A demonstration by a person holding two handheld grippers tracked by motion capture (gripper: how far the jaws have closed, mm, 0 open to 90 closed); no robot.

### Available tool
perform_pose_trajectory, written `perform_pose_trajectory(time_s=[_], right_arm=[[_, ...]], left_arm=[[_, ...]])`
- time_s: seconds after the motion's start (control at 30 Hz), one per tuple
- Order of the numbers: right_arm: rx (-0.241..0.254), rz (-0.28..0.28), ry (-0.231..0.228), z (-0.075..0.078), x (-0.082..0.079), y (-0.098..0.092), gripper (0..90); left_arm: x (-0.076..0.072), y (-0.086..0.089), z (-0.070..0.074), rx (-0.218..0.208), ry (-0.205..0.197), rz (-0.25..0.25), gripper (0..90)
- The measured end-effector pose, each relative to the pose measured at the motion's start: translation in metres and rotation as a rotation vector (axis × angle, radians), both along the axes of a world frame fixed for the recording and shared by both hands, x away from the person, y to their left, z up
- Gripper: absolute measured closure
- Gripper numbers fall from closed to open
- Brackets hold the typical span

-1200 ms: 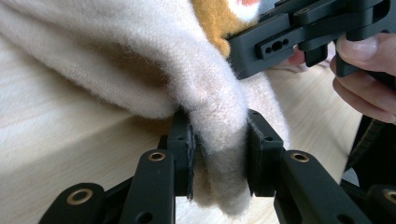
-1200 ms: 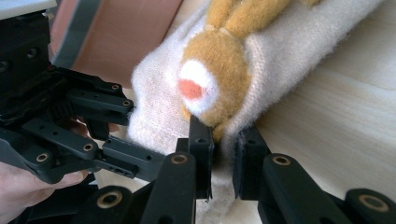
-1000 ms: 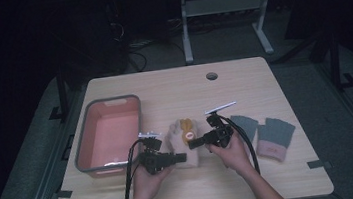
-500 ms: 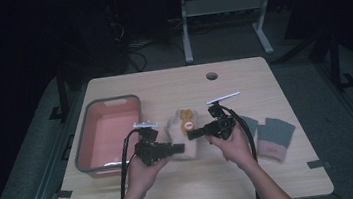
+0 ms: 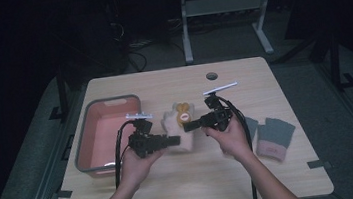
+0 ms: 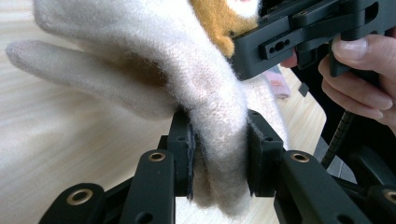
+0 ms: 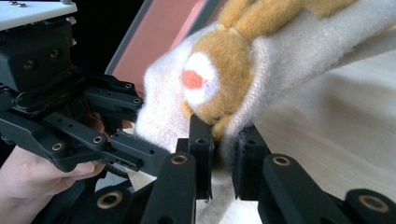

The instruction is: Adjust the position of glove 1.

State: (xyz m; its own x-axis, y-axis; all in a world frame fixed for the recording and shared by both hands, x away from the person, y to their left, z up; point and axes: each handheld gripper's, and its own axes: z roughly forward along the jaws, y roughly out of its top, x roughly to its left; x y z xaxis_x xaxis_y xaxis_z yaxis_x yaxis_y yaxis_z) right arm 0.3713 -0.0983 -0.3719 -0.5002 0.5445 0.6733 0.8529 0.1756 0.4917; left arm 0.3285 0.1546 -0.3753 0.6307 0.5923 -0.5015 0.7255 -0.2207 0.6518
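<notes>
- Both hands have risen since the earlier high view, carrying the cream glove point(image 5: 177, 124) up off the bench point(image 5: 189, 183); a second ago the hands sat lower in the picture, closer to the person.
- In the left gripper view, the left gripper point(image 6: 218, 154) has its jaws pressed onto a thick fold of the glove's cream knit, pinching it firmly.
- In the right gripper view, the right gripper point(image 7: 223, 154) pinches the glove's edge just below the orange-brown animal face point(image 7: 219, 79) sewn on it.
- From above, the glove hangs stretched between the left gripper point(image 5: 171, 141) and the right gripper point(image 5: 190, 125), just right of the pink tub point(image 5: 108, 132), with one finger of the glove trailing out to the side.
- A pair of grey gloves point(image 5: 269, 136) lies flat on the bench by the right hand, untouched.
- Judging by this, the pick-up is done: both grips look secure and the glove is mostly airborne.
- What seems left is carrying it somewhere, most likely over the tub's rim, and letting go; whether any part of the glove touches the bench I cannot tell.
- The tub appears to hold nothing yet.
</notes>
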Motion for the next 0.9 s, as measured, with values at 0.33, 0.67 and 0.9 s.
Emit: perform_pose_trajectory(time_s=[0.33, 0.67, 0.9], right_arm=[[0.023, -0.004, -0.023, 0.019, 0.008, 0.005, 80.1], [0.022, 0.010, -0.048, 0.041, 0.015, 0.016, 80.2], [0.044, 0.015, -0.057, 0.055, 0.022, 0.026, 80.2]], left_arm=[[0.010, 0.008, 0.019, -0.014, -0.013, -0.012, 67.4], [0.016, 0.022, 0.041, -0.027, -0.031, -0.011, 67.5], [0.021, 0.033, 0.057, -0.022, -0.052, -0.011, 67.4]])
